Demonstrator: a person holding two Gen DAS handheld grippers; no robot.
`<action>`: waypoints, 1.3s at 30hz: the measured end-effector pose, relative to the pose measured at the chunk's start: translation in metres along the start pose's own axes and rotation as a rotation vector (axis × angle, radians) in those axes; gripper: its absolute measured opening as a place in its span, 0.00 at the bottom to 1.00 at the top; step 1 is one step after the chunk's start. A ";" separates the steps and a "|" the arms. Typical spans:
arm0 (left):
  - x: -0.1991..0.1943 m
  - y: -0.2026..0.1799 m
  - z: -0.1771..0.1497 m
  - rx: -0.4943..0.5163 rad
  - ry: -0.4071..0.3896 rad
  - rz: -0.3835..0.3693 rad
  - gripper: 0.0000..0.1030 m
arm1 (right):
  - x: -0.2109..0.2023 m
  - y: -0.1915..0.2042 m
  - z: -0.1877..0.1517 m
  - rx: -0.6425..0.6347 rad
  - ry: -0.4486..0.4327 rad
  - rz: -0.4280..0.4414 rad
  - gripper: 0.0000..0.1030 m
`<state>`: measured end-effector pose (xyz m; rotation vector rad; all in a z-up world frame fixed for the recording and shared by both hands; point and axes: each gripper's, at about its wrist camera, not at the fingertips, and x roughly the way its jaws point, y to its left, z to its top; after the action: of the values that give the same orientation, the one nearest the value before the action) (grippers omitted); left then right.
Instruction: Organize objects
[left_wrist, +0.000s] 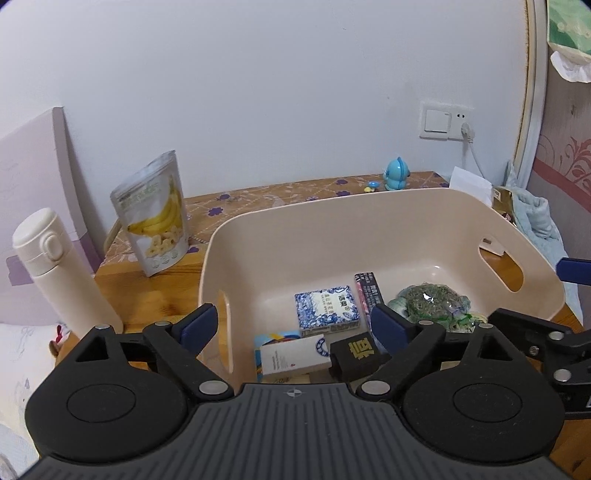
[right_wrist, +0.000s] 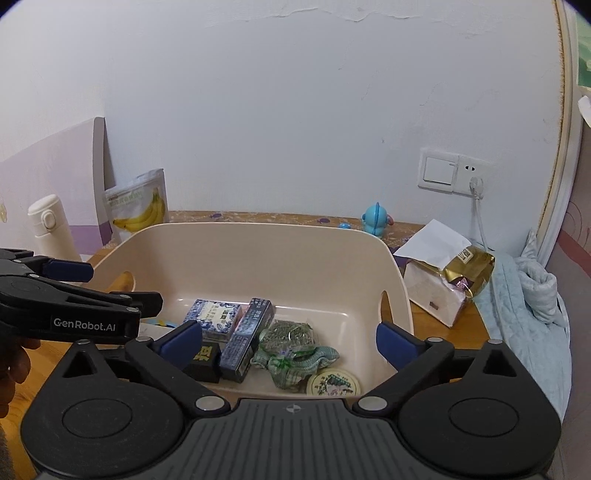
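A beige plastic bin (left_wrist: 369, 210) (right_wrist: 258, 240) stands on the wooden table. In it lie a blue-and-white patterned box (left_wrist: 327, 312) (right_wrist: 214, 317), a dark long box (right_wrist: 247, 339) (left_wrist: 369, 291), a small black box (left_wrist: 354, 354) (right_wrist: 205, 360), a bag of green dried leaves (left_wrist: 428, 302) (right_wrist: 291, 332), a white card box (left_wrist: 291, 354) and a round tin (right_wrist: 334, 384). My left gripper (left_wrist: 295, 325) is open and empty over the bin's near rim. My right gripper (right_wrist: 290, 343) is open and empty over the bin's near side; the left gripper shows at its left (right_wrist: 70, 295).
A banana chip pouch (left_wrist: 151, 214) (right_wrist: 136, 206) and a white flask (left_wrist: 62, 273) (right_wrist: 50, 225) stand left of the bin. A blue toy (left_wrist: 397, 173) (right_wrist: 376, 219) is at the back. A gold-and-white bag (right_wrist: 447, 273) and light blue cloth (right_wrist: 524, 295) lie right.
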<state>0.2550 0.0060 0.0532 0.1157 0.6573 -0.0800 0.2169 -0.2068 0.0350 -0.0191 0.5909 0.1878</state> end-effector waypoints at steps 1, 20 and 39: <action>-0.003 0.001 -0.002 -0.004 -0.001 0.005 0.89 | -0.003 0.000 -0.001 0.002 -0.004 -0.001 1.00; -0.069 0.011 -0.037 -0.033 -0.051 0.038 0.89 | -0.055 0.015 -0.025 0.001 -0.019 -0.014 1.00; -0.135 0.009 -0.078 -0.027 -0.101 0.018 0.89 | -0.115 0.029 -0.051 -0.008 -0.036 0.000 1.00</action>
<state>0.1026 0.0301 0.0752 0.0909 0.5557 -0.0589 0.0902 -0.2018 0.0571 -0.0237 0.5547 0.1902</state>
